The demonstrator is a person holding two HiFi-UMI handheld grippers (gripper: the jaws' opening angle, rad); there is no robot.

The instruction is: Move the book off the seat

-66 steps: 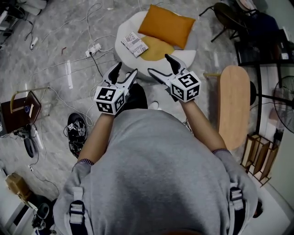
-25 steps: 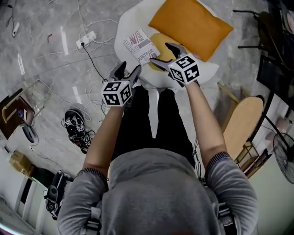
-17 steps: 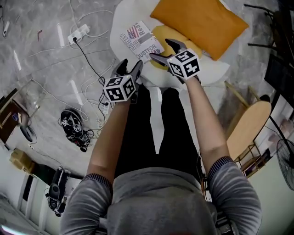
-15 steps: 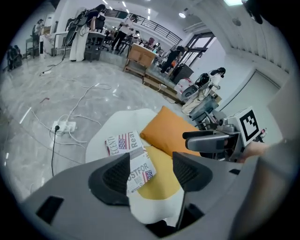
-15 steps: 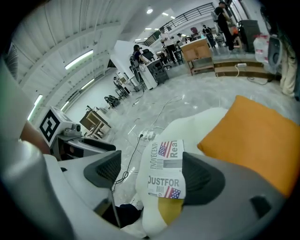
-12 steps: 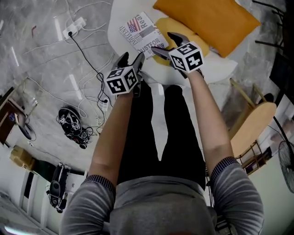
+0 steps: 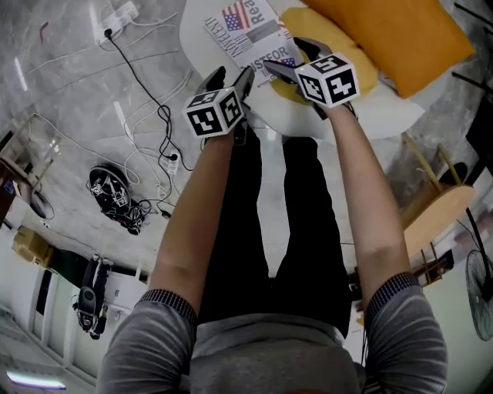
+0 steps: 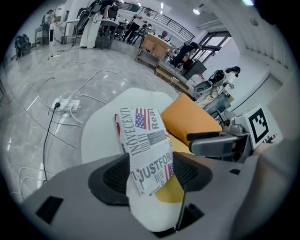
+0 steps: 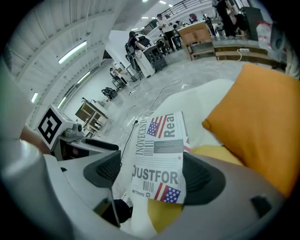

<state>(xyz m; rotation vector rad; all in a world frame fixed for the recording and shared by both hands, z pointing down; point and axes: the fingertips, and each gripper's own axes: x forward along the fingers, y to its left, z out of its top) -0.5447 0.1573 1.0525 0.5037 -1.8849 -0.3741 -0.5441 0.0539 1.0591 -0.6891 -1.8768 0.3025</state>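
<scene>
The book [image 7: 250,25], a thin one with a newsprint and flag cover, lies flat on the left part of the white round seat [image 7: 296,115]. It partly overlaps a yellow cushion [image 7: 362,75]. My left gripper [image 7: 233,77] hangs open at the seat's front edge, just short of the book. My right gripper [image 7: 283,55] is open over the book's near corner. In the left gripper view the book [image 8: 147,147] shows between the open left gripper [image 8: 150,176] jaws. The right gripper view frames the book [image 9: 159,157] between the open right gripper [image 9: 154,176] jaws.
An orange pillow [image 7: 400,31] leans on the seat's back. Cables and a power strip [image 7: 123,11] trail over the grey floor at left, with a black tangle [image 7: 115,204] nearer. A wooden stool [image 7: 443,215] stands right of the seat. The person's black trousers [image 7: 262,223] are below the grippers.
The person has stepped up to the seat and both grippers have moved forward to the book. Both stayed open. The book has not moved.
</scene>
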